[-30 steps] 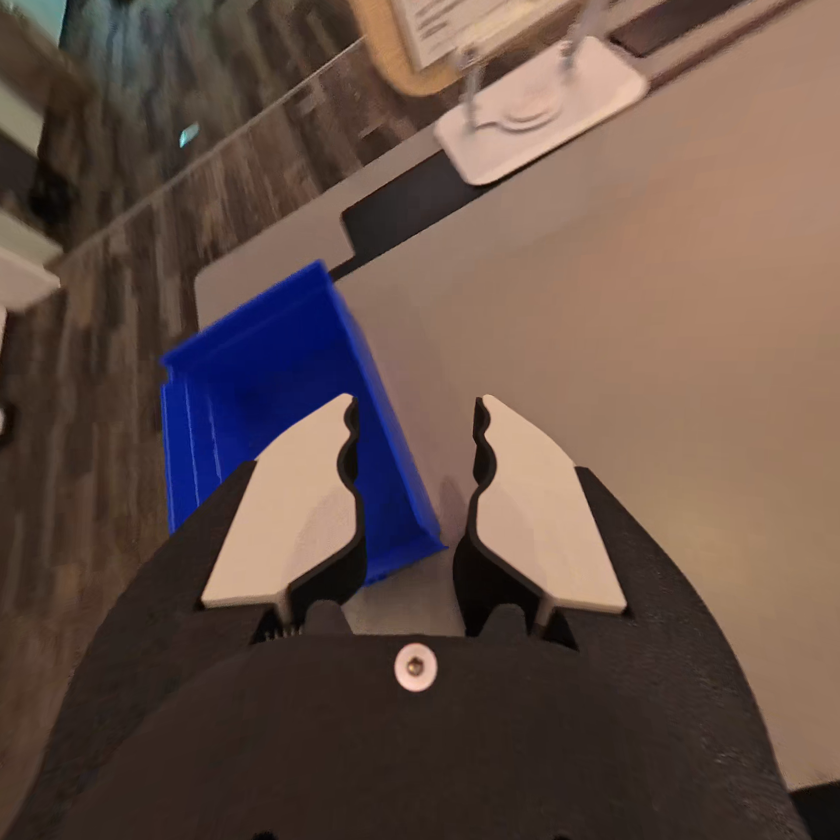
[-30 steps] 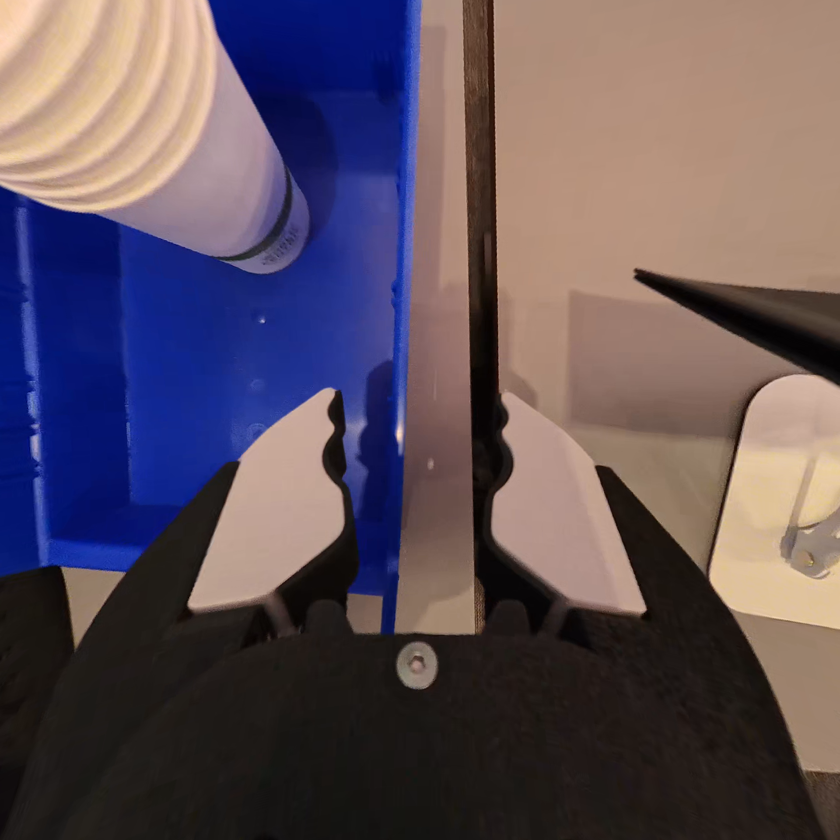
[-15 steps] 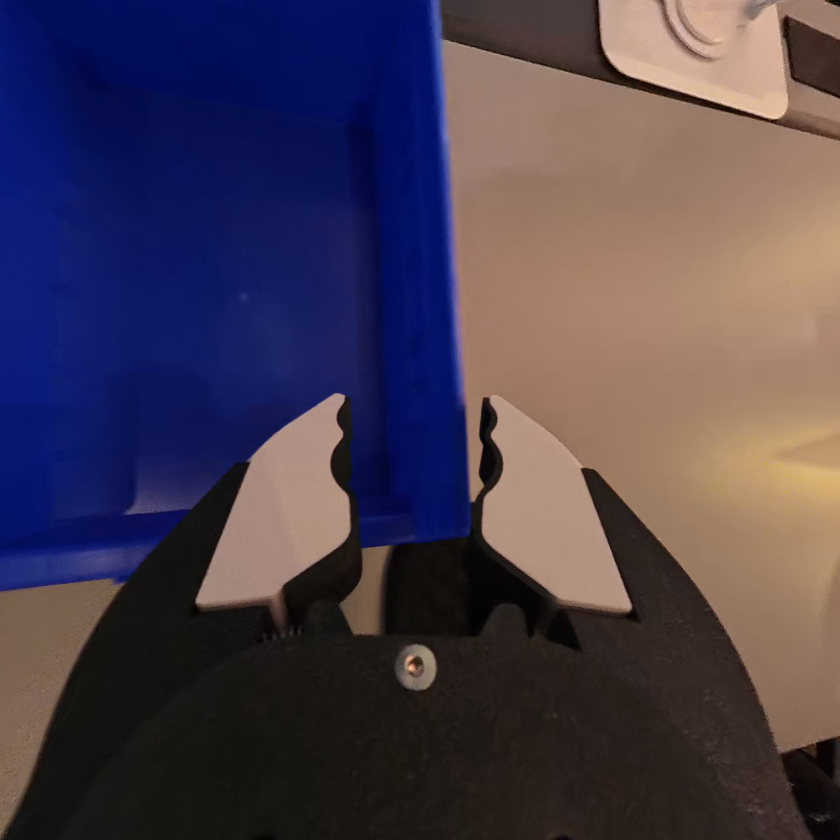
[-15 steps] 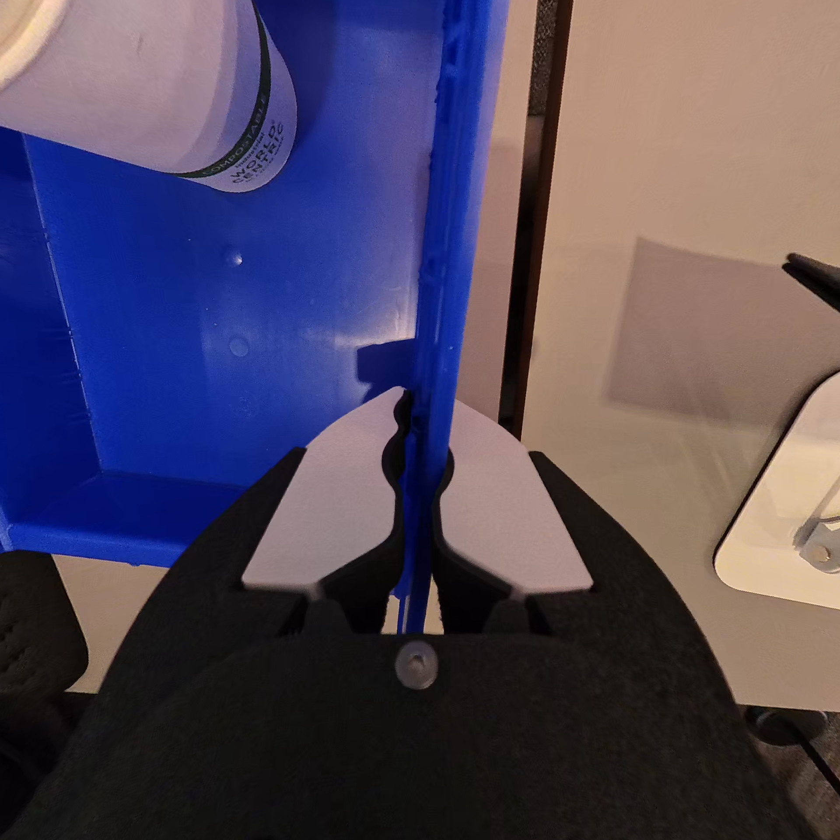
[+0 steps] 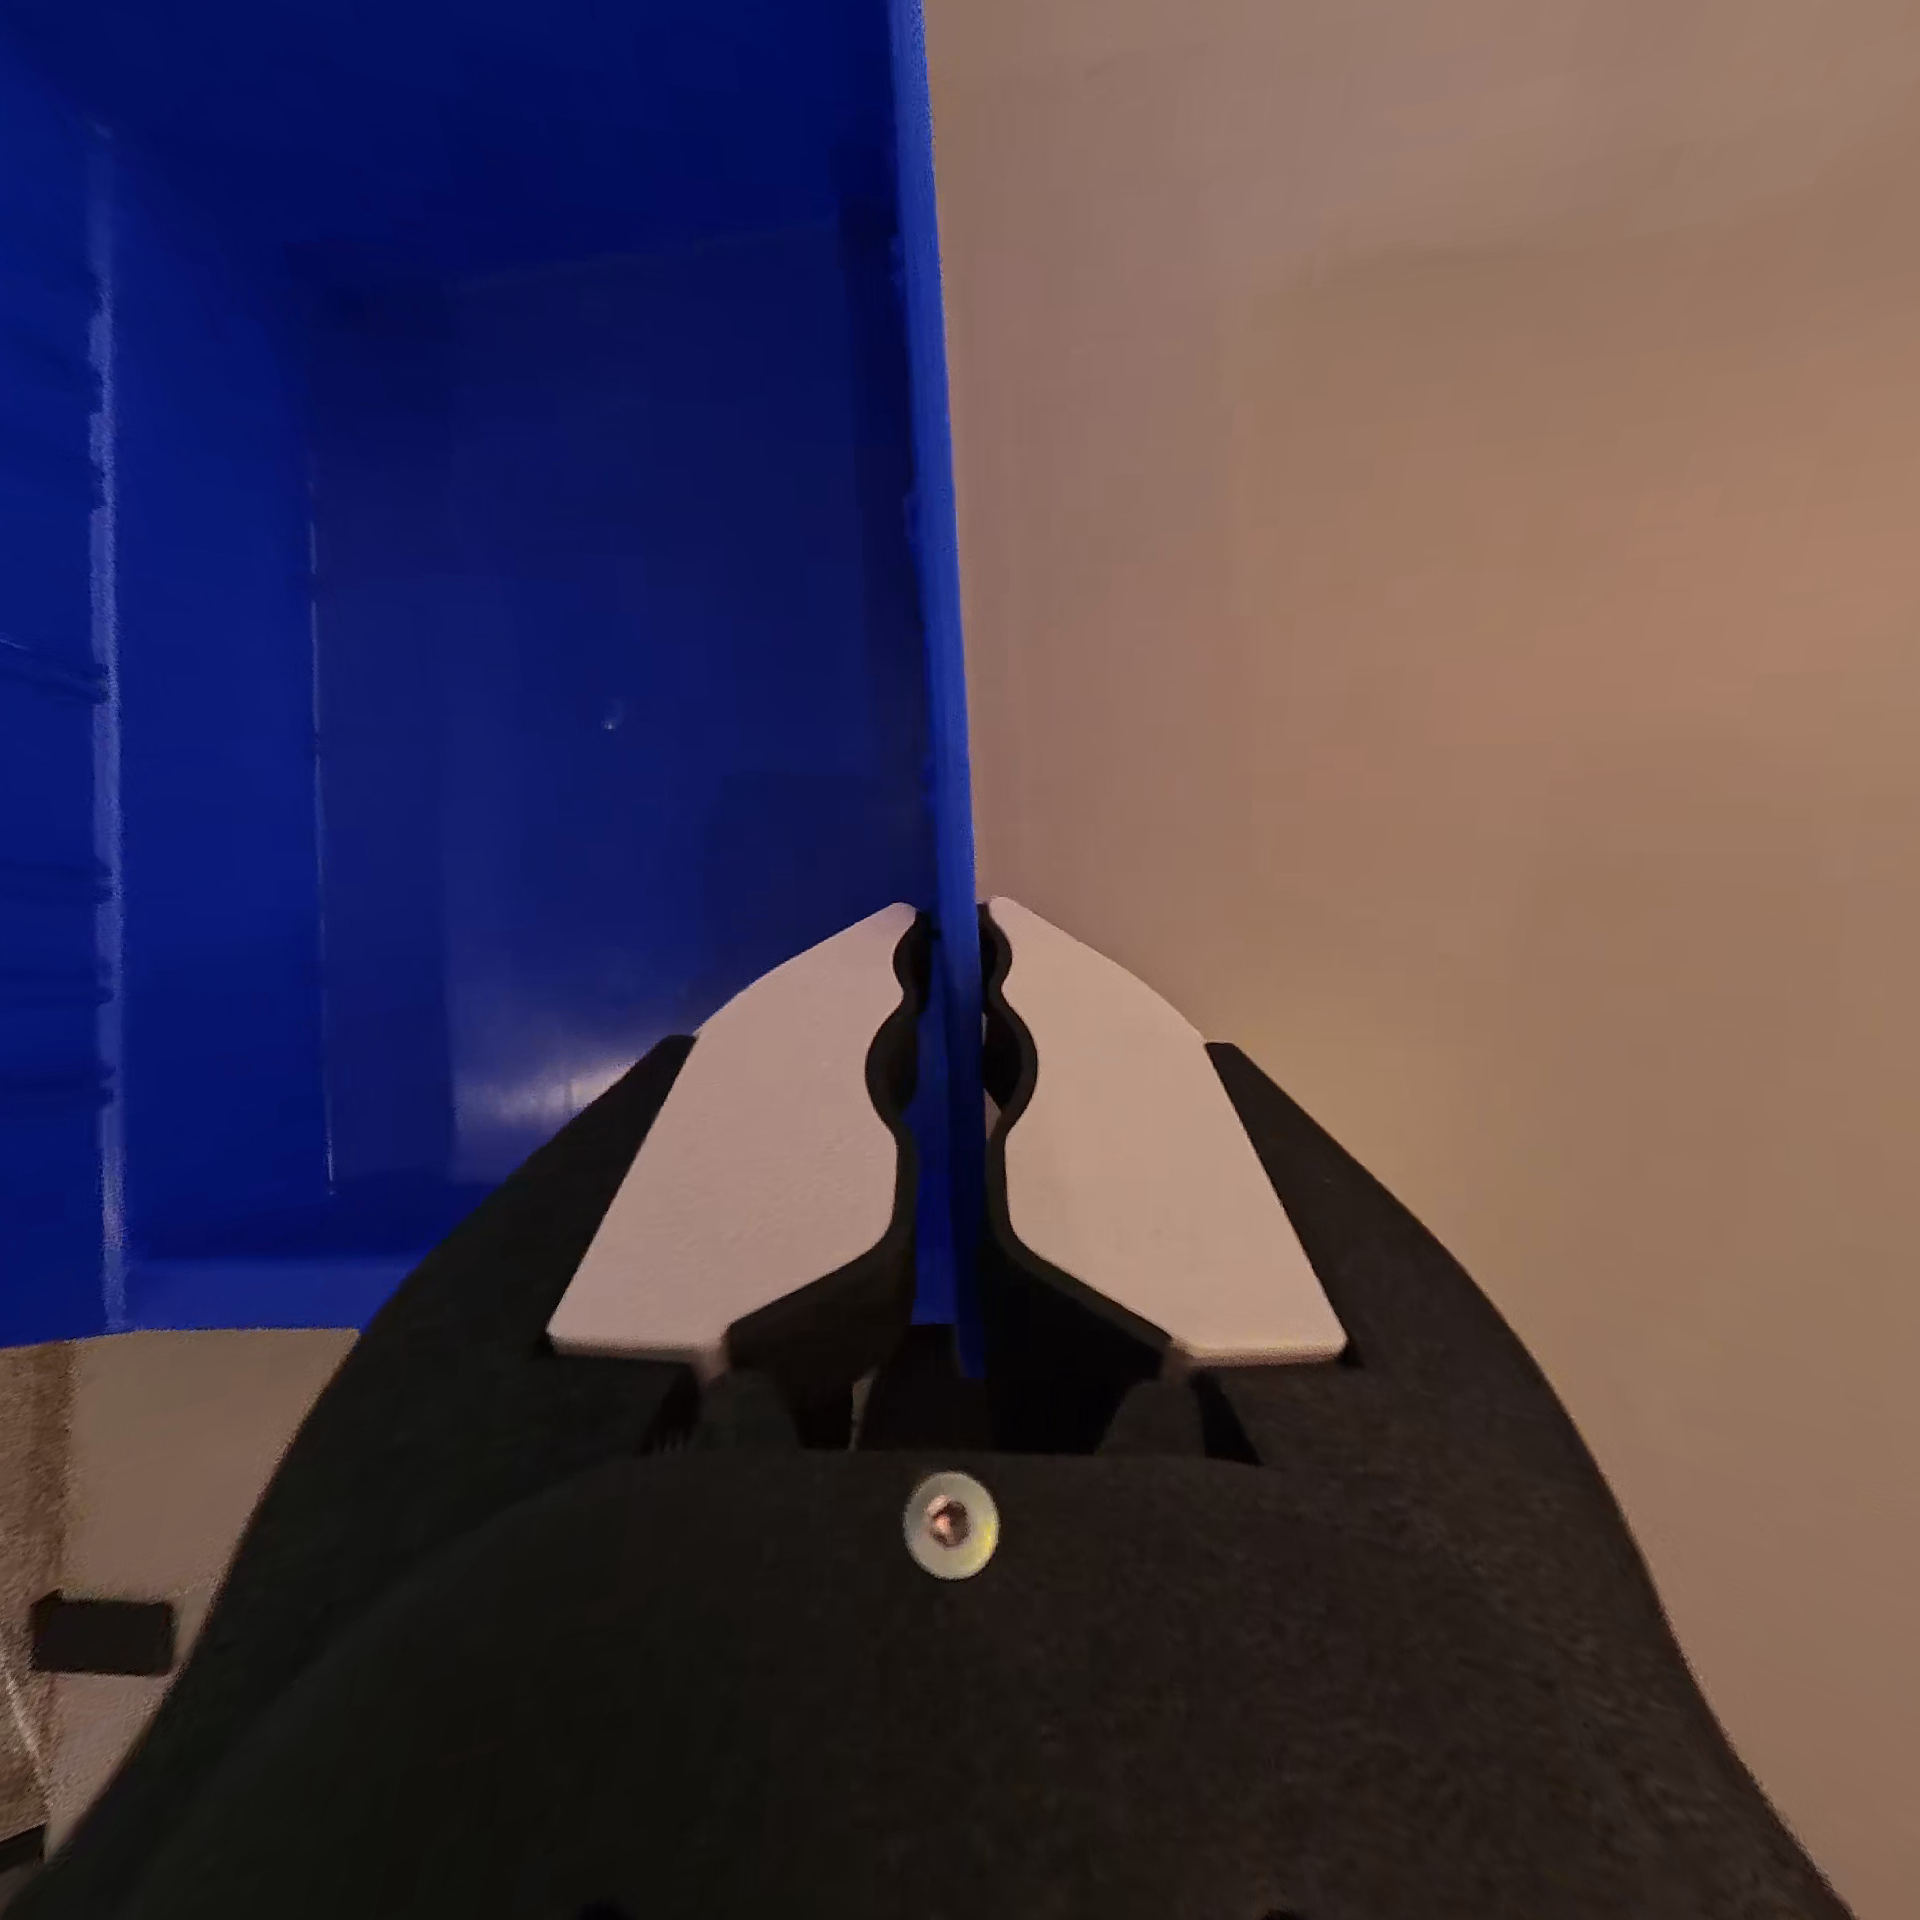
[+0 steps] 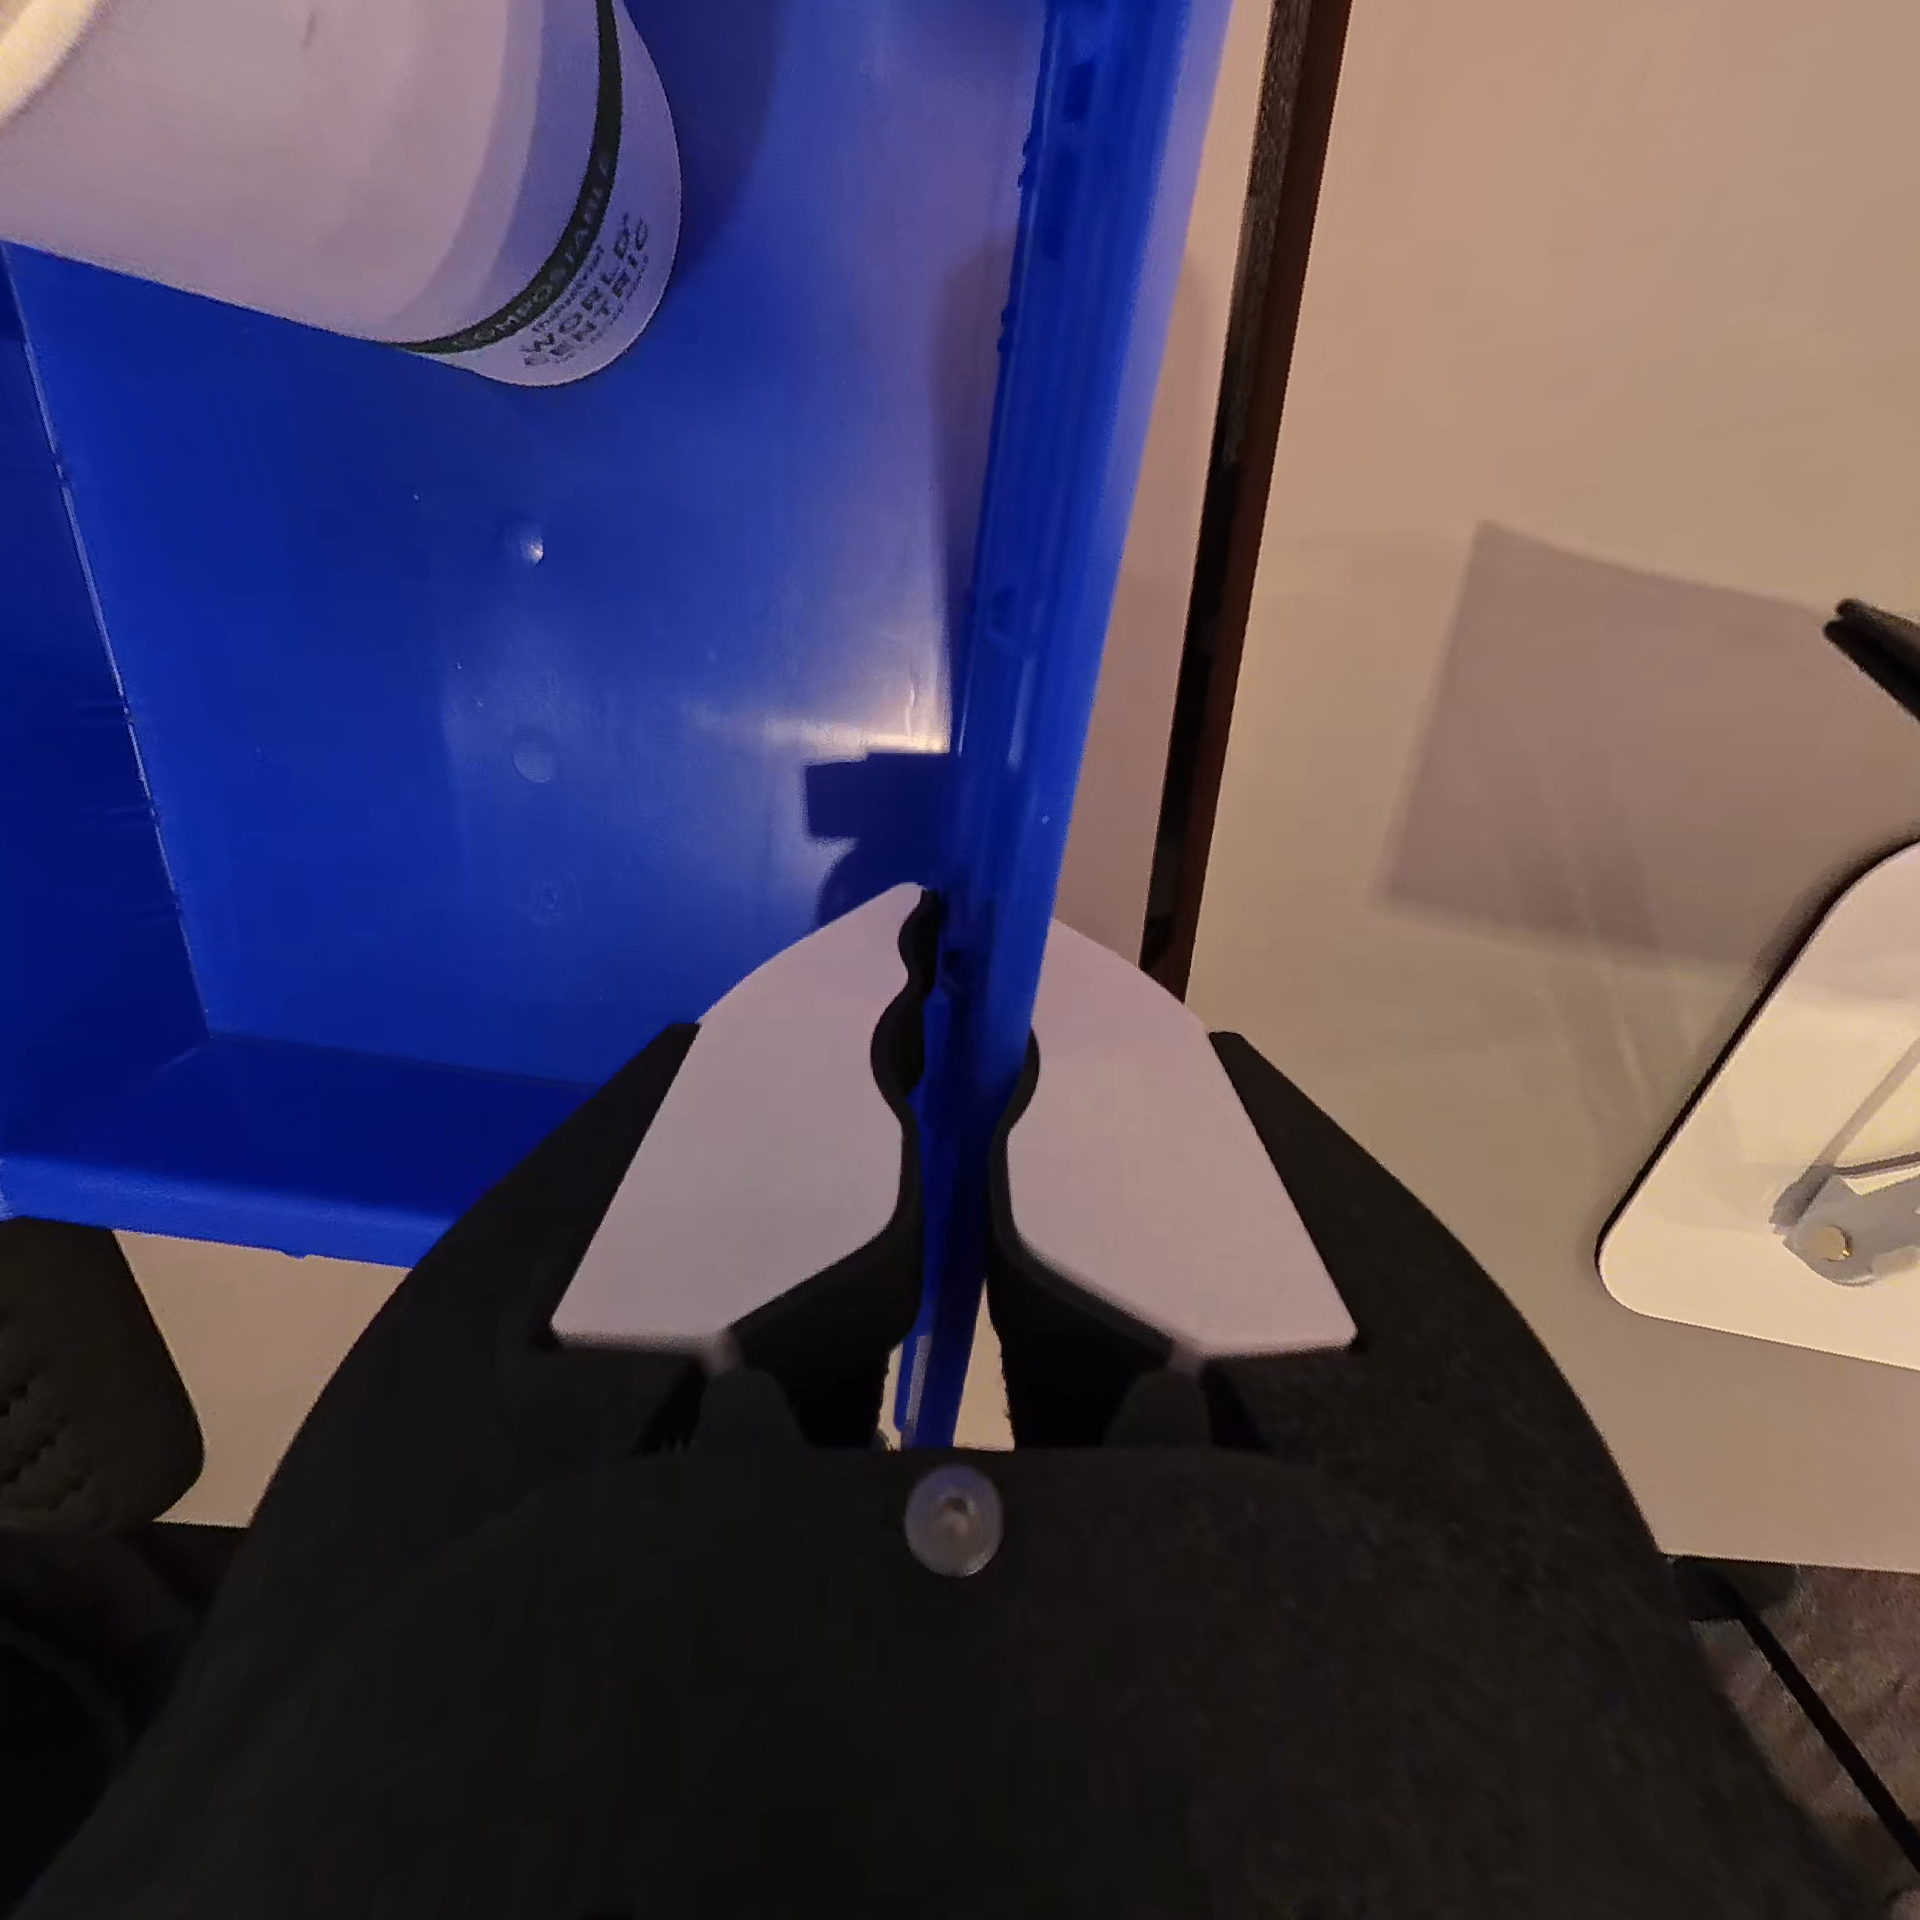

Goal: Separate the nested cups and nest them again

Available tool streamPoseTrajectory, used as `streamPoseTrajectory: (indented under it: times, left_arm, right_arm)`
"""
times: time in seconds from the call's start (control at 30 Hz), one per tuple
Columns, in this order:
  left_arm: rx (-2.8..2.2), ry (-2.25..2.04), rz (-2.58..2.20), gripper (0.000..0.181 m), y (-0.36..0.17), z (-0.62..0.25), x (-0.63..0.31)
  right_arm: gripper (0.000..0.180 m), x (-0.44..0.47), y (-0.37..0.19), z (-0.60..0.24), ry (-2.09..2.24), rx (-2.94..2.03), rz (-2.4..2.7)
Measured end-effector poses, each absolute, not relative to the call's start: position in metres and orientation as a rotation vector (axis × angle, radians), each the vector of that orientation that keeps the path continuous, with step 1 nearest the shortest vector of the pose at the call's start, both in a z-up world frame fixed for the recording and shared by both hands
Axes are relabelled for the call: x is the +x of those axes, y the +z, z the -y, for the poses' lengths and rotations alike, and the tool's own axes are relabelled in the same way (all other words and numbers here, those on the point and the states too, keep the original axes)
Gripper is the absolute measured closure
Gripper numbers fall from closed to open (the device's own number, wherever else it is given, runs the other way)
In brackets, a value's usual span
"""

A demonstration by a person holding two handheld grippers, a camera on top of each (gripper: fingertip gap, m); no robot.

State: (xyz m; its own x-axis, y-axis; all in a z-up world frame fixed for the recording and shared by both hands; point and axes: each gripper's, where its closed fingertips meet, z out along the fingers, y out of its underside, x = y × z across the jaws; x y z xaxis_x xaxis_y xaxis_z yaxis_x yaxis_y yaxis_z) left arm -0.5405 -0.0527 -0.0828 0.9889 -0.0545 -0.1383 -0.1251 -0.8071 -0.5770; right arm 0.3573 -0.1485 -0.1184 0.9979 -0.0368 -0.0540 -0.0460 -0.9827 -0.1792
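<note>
On the pale desk [image 5: 1455,727], the blue plastic bin [image 6: 520,727] with the stacked paper cups [image 6: 312,156] lying inside is clamped at a side wall by both left gripper [image 5: 948,914] and right gripper [image 6: 971,914], apparently a preparatory repositioning, so separating likely requires releasing first.

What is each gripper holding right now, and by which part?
Both are shut on the blue bin: the left gripper pinches a side wall of the blue bin at its top edge, and the right gripper likewise clamps a side wall.
</note>
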Motion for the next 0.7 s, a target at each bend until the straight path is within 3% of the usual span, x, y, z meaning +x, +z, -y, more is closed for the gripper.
streamPoseTrajectory:
  times: [0.7]
  left_arm:
    - [-2.441,0.308,-0.352,0.176,-0.085,0.059,-0.365]
  right_arm:
    - [0.174,0.312,-0.118,0.136,0.144,-2.927,-0.129]
